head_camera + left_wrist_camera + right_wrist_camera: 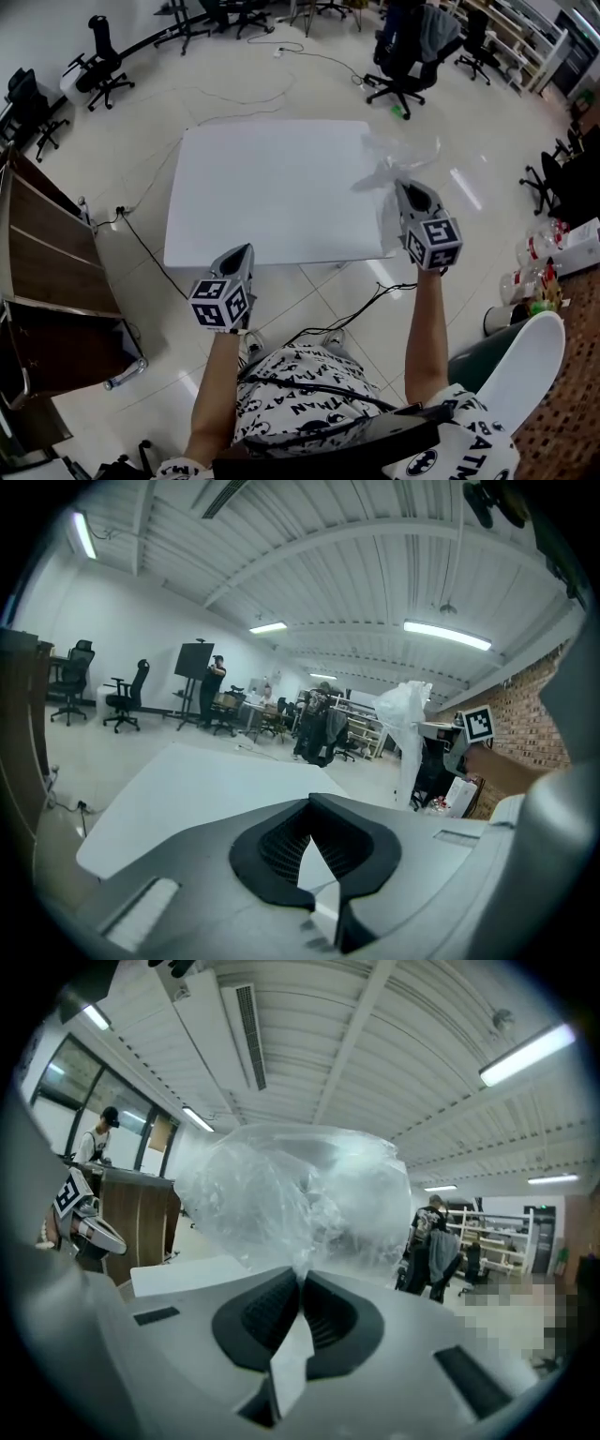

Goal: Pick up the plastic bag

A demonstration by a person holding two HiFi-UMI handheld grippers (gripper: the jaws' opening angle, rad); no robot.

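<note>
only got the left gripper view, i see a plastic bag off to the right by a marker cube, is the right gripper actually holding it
observer: yes, the right gripper has its jaws shut on the bunched neck of the clear plastic bag.
operator: where over the table
observer: at the right edge of the white table, toward its far corner.
operator: and my gripper
observer: the left gripper sits at the near edge, left side, apart from the bag.
</note>
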